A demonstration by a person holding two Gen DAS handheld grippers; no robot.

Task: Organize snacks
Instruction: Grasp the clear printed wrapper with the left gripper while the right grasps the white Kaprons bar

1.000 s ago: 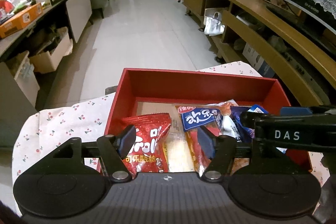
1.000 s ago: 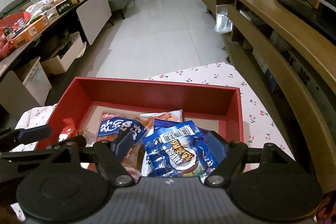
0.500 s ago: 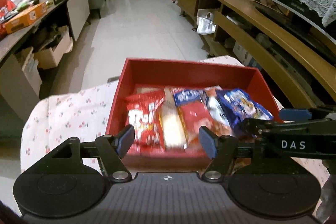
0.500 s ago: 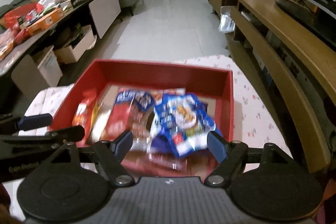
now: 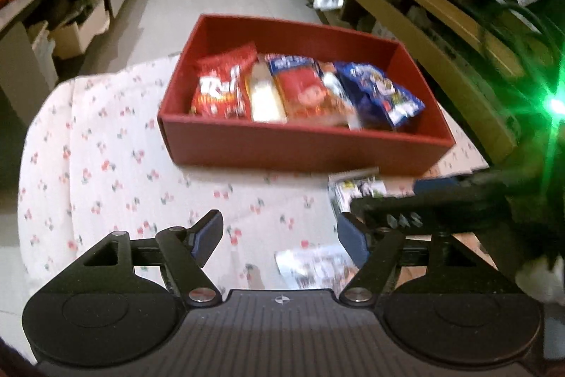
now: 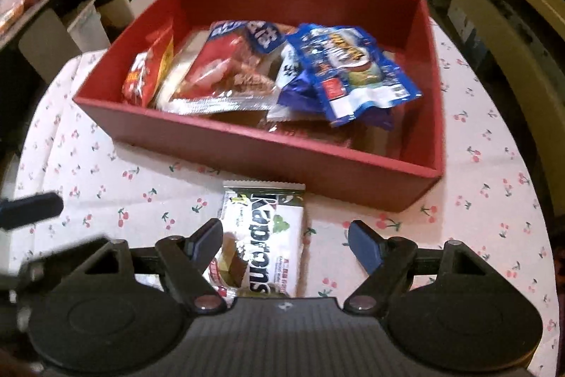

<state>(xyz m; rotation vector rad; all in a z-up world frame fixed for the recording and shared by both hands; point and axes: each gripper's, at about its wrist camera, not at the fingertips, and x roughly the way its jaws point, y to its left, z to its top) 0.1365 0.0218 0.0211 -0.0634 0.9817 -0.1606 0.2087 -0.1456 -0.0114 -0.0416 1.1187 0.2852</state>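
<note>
Red box [image 6: 219, 133] of snacks now sits further off at 12 o'clock, since both tongs have pulled back over the worktop [image 6: 106, 186]. Right tongs [image 6: 286, 239] hang wide apart around a white snack pack [image 6: 268, 235], not pinching it. Left tongs [image 5: 279, 232] have just been widening, empty, so this pack probably goes in next.

A red box [image 6: 247, 143] is sitting on a counter [image 6: 106, 179] whose white cloth is showing small red cherries with green stems. Inside, a red packet [image 6: 148, 73] with yellow and white print is lying beside a red-and-blue packet [image 6: 229, 66] and a blue packet [image 6: 353, 69]. A white snack pack [image 6: 265, 242] is carrying dark lettering and green marks. The tools are showing black frames and blue pads [image 6: 363, 246].
</note>
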